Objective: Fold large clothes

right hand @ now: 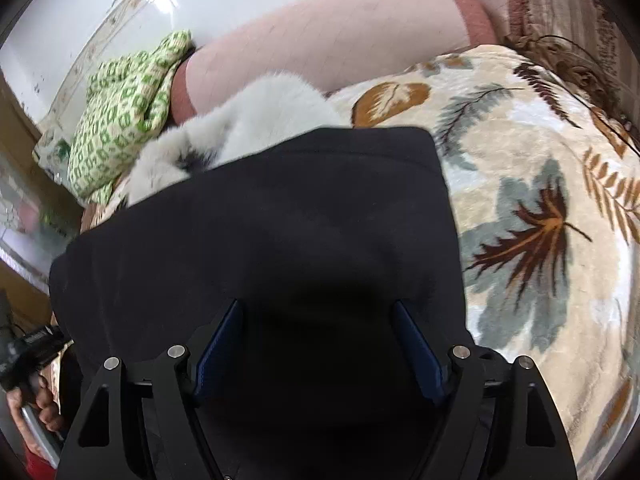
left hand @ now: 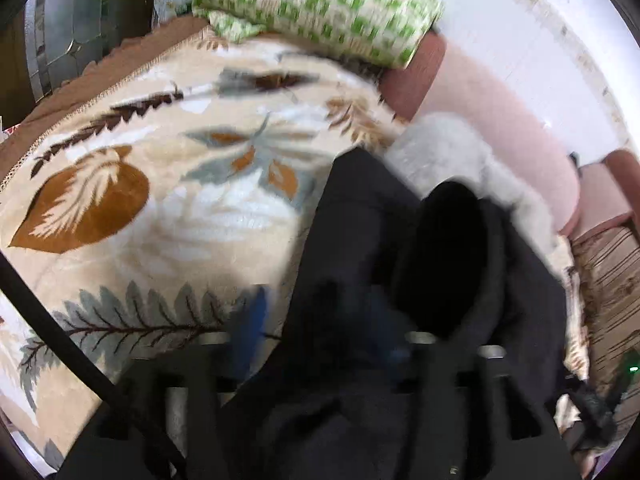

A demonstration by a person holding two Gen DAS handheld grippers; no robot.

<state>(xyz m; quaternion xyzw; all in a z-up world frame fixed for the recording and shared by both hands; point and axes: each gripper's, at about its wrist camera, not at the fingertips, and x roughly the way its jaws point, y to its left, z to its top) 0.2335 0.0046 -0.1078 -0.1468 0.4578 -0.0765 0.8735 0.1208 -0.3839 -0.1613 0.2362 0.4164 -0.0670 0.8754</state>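
Note:
A large black garment (right hand: 280, 216) lies on a leaf-patterned blanket (right hand: 532, 184), with a white fur trim (right hand: 248, 120) at its far edge. My right gripper (right hand: 320, 344) is open, its blue pads (right hand: 416, 344) spread wide over the black cloth. In the left wrist view the black garment (left hand: 380, 280) is bunched up over my left gripper (left hand: 320, 328). One blue pad (left hand: 252, 320) shows at the left; the other is hidden under cloth. The image is blurred. The white fur (left hand: 448, 152) lies beyond.
A green-and-white patterned cloth (left hand: 312, 4) lies at the head of the bed, also in the right view (right hand: 124, 112). A pink padded headboard (right hand: 340, 36) and white tiled wall (left hand: 540, 24) stand behind. The blanket (left hand: 120, 184) spreads to the left.

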